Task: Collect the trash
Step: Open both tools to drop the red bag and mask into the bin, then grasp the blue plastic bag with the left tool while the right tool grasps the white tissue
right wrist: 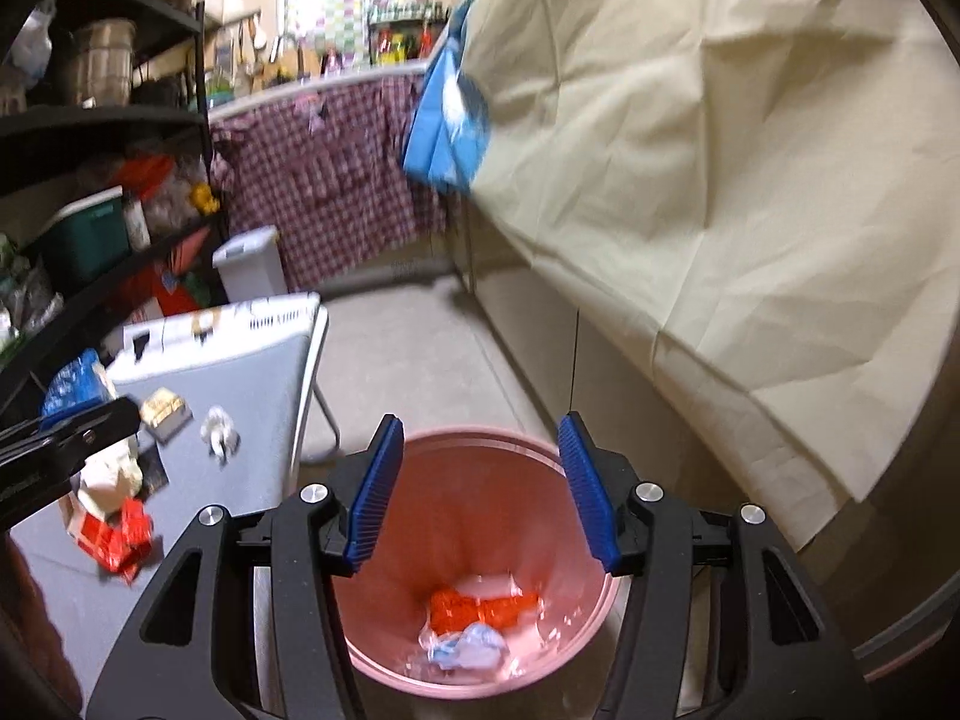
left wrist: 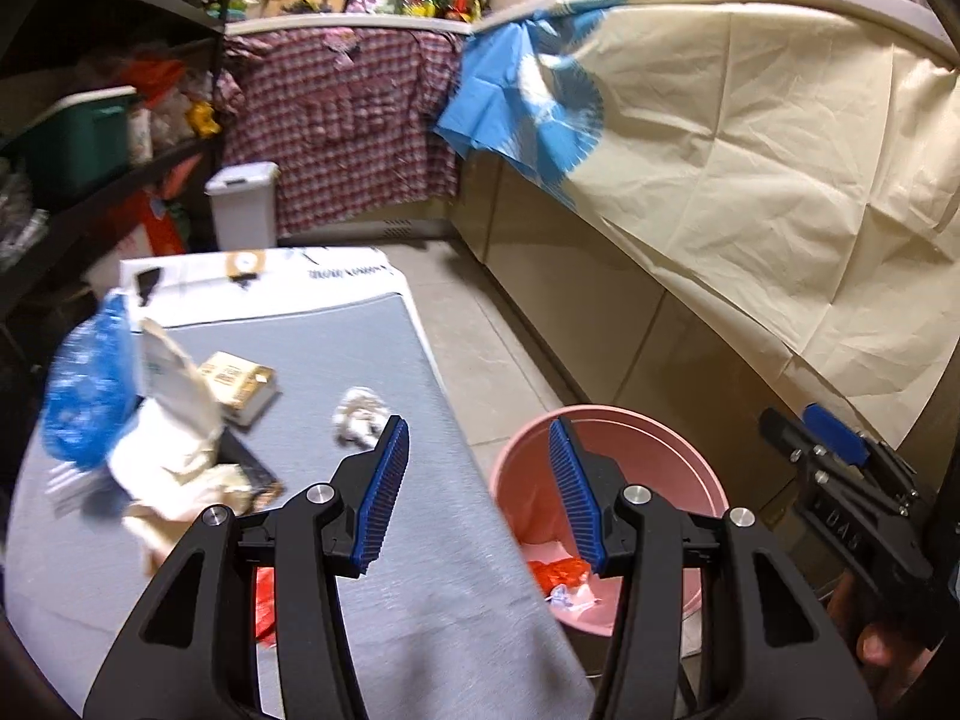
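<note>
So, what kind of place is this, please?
Probably a home kitchen or storeroom: a counter with bottles and hanging utensils, cluttered dark shelves, and a pink bin on the tiled floor beside a grey table.

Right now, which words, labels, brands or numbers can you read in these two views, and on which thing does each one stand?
"DAS": raised letters on the right gripper body, left wrist view.
White box: one printed line, upside down and blurred, unreadable.
Small brown box: label print too small to read.
White paper bag: bluish mark, blurred, unreadable.
Nothing else can be read.
</note>
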Demonstrator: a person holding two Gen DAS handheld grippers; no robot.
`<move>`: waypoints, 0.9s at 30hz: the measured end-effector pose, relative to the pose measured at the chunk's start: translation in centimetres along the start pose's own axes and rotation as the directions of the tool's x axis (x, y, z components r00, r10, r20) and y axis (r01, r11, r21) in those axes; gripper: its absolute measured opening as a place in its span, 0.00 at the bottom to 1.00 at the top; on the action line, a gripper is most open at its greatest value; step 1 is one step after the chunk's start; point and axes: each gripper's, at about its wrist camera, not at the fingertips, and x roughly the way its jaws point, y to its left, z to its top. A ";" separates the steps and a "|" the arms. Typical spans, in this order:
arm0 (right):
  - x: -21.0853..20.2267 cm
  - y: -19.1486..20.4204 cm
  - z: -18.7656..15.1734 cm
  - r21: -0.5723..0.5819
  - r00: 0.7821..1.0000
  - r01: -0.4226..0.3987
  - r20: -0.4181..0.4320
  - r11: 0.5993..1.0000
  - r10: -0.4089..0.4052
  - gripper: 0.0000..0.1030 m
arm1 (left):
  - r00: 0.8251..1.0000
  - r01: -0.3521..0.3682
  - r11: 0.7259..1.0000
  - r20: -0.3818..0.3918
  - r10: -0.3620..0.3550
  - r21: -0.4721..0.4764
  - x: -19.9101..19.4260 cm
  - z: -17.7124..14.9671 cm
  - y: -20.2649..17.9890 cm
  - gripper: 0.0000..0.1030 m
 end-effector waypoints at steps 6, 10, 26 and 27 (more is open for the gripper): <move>-1.3 1.3 0.0 -0.036 0.997 -0.066 -0.040 0.997 0.065 0.53 | 0.999 -0.033 0.999 0.021 0.033 -0.027 -3.2 -0.1 2.2 0.47; -2.3 2.6 -0.1 -0.072 0.992 -0.115 -0.068 0.991 0.110 0.53 | 0.998 -0.040 0.999 0.040 0.041 -0.019 -5.8 0.2 4.3 0.47; -1.5 10.8 1.3 -0.111 0.964 -0.260 -0.091 0.959 0.250 0.36 | 0.982 -0.168 0.984 0.078 0.172 -0.058 -9.4 1.4 15.4 0.47; -1.0 11.6 1.5 -0.120 0.962 -0.269 -0.091 0.956 0.259 0.35 | 0.981 -0.175 0.982 0.073 0.181 -0.072 -9.1 1.2 16.0 0.46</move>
